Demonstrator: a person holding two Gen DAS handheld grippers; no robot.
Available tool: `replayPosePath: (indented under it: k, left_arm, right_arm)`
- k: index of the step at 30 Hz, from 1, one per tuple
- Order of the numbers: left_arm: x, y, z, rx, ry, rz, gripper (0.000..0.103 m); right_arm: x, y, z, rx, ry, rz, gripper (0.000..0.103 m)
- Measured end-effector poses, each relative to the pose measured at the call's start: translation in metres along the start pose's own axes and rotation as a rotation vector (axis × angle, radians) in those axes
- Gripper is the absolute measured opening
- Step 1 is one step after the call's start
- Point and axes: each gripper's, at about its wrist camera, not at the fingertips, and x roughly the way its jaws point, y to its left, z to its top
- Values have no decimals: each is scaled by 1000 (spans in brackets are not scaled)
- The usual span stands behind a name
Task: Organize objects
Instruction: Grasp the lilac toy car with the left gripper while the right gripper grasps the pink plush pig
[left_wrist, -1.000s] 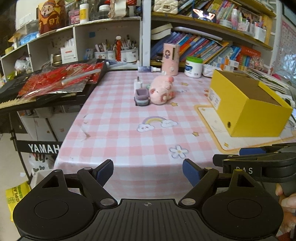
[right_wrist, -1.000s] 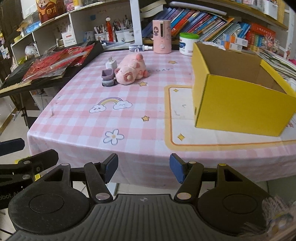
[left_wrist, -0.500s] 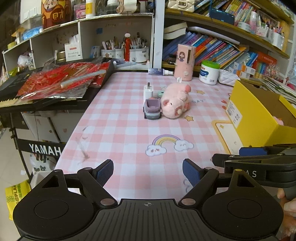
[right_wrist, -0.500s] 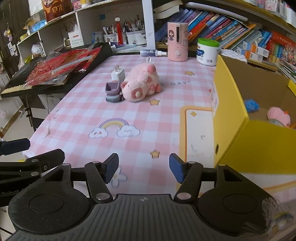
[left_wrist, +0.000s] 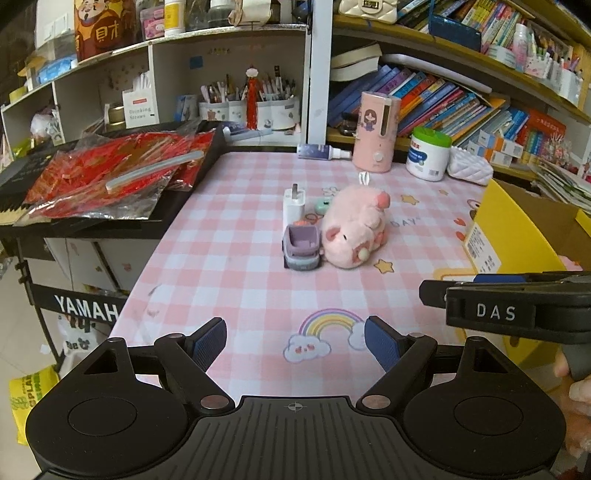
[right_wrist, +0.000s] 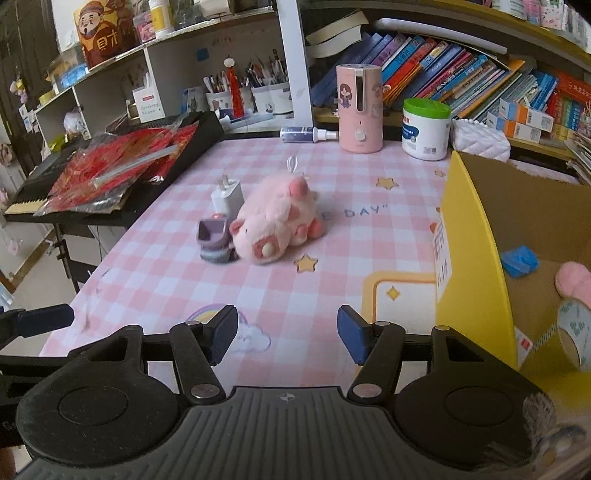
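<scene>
A pink plush pig (left_wrist: 352, 230) (right_wrist: 275, 225) lies mid-table. A purple-grey toy truck (left_wrist: 301, 245) (right_wrist: 214, 242) touches its left side. A white charger plug (left_wrist: 293, 205) (right_wrist: 227, 195) stands just behind the truck. An open yellow box (left_wrist: 513, 240) (right_wrist: 476, 258) stands on the right and holds a blue item (right_wrist: 519, 260), a pink soft toy (right_wrist: 572, 282) and a tape roll (right_wrist: 572, 334). My left gripper (left_wrist: 295, 345) and right gripper (right_wrist: 288, 334) are both open and empty, above the table's near edge, well short of the toys.
The pink checked table (left_wrist: 236, 229) has a black keyboard with red packets (left_wrist: 110, 177) at its left edge. A spray bottle (left_wrist: 321, 151), a pink humidifier (left_wrist: 375, 131), a white jar (left_wrist: 428, 153) and a white quilted pouch (left_wrist: 469, 168) line the back, below crowded shelves.
Both grippers have moved forward over the table's near edge toward the toys. The box interior has come into the right wrist view. Jaws stayed open.
</scene>
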Motion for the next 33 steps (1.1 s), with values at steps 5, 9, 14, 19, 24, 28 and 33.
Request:
replayPosePath:
  k: [5, 9, 14, 19, 24, 28, 33]
  left_arm:
    - [12, 0, 8, -4, 8, -4, 84]
    - [21, -2, 15, 6, -9, -5, 83]
    - [42, 0, 30, 0, -23, 9, 75]
    - [73, 1, 49, -6, -20, 8, 69]
    - [105, -6, 62, 12, -8, 4, 64]
    - [128, -9, 66, 12, 28, 10, 59]
    - [139, -11, 68, 5, 34, -12, 59]
  right_arm:
    - [12, -6, 13, 5, 1, 12, 58]
    - [24, -9, 24, 17, 11, 22, 58]
    - [43, -12, 43, 41, 21, 43, 60]
    - [62, -12, 64, 59, 24, 62, 66]
    - [81, -14, 85, 76, 26, 68, 74]
    - [102, -17, 100, 99, 52, 80, 80]
    - [138, -16, 109, 117, 131, 79, 86]
